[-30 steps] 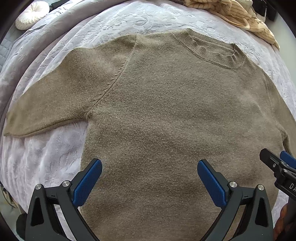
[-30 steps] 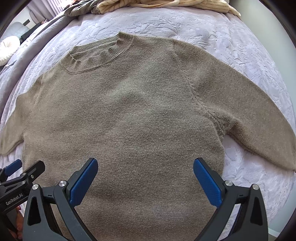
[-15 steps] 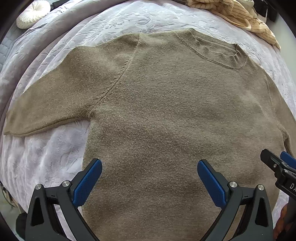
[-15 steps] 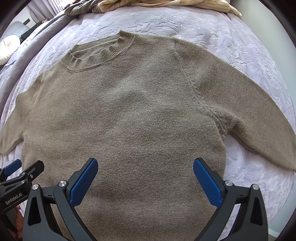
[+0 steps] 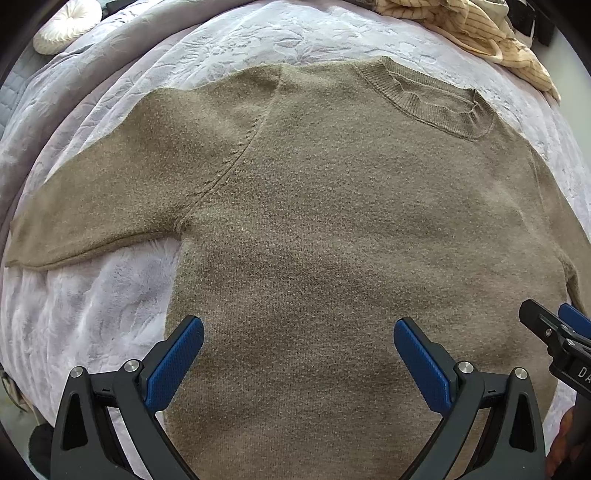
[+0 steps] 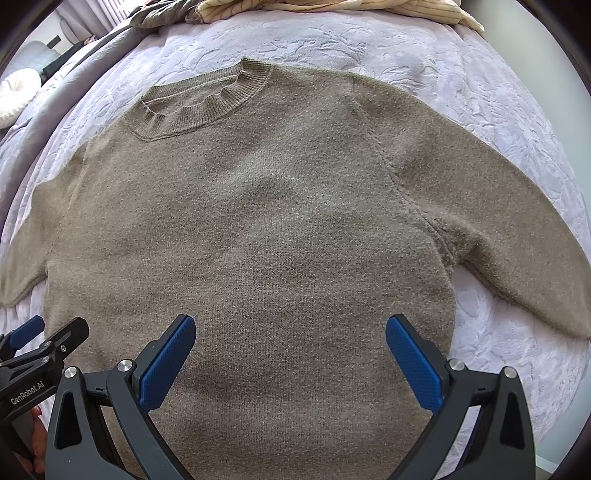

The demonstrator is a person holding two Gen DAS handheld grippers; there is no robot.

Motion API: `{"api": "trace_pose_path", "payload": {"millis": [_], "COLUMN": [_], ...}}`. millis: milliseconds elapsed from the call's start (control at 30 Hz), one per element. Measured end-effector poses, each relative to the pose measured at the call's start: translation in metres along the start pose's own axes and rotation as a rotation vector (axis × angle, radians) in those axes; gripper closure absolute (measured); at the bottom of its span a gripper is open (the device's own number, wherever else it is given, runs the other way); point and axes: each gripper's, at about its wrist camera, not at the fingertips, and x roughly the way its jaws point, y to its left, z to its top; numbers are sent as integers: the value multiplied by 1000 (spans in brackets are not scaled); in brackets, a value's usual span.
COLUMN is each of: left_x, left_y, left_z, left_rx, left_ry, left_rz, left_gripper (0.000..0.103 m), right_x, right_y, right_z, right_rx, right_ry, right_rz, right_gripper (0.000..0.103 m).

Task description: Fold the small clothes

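Two pairs of tongs, both spread wide with nothing between the blue pads. Left gripper (image 5: 298, 354) above the lower body of a brown knit sweater (image 5: 332, 240), its left pad (image 5: 173, 363) over the sweater's side edge where knit meets bedding, its right pad (image 5: 421, 363) over the middle of the cloth. Whether touching the knit or just above it, cannot tell. Right gripper (image 6: 290, 350) likewise agape over the lower body of the same sweater (image 6: 258, 229), both pads (image 6: 166, 362) over knit. Each gripper in the other's view: the right one (image 5: 557, 332) at the right edge of the left wrist view, the left one (image 6: 33, 339) at the left edge of the right wrist view, side by side near the hem end.

Outward from there: sweater flat, front up, on a pale lilac bedspread (image 5: 103, 306) with an embossed leaf pattern. Ribbed collar (image 5: 432, 99) at the far end, away from the tongs. One sleeve (image 5: 110, 199) out to the left, angled down from the shoulder; the other sleeve (image 6: 498, 229) out to the right in the same way. Neither sleeve folded in.

Farther still, a cream striped garment (image 5: 472, 26) bunched beyond the collar at the far edge of the bed, and a round white cushion (image 5: 66, 20) off at the far left.
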Motion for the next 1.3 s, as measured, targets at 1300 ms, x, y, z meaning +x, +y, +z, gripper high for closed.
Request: {"api": "trace_pose_path", "payload": {"millis": [1300], "left_x": [1], "left_y": [268], "left_z": [-42], "left_rx": [-431], "left_ry": [-131], "left_rz": [-131], "left_gripper": [0], "right_x": [-16], "right_y": [176], "right_z": [-31], "right_rx": [-262], "right_ry": [11], "right_rz": [-6], "right_gripper": [0]}}
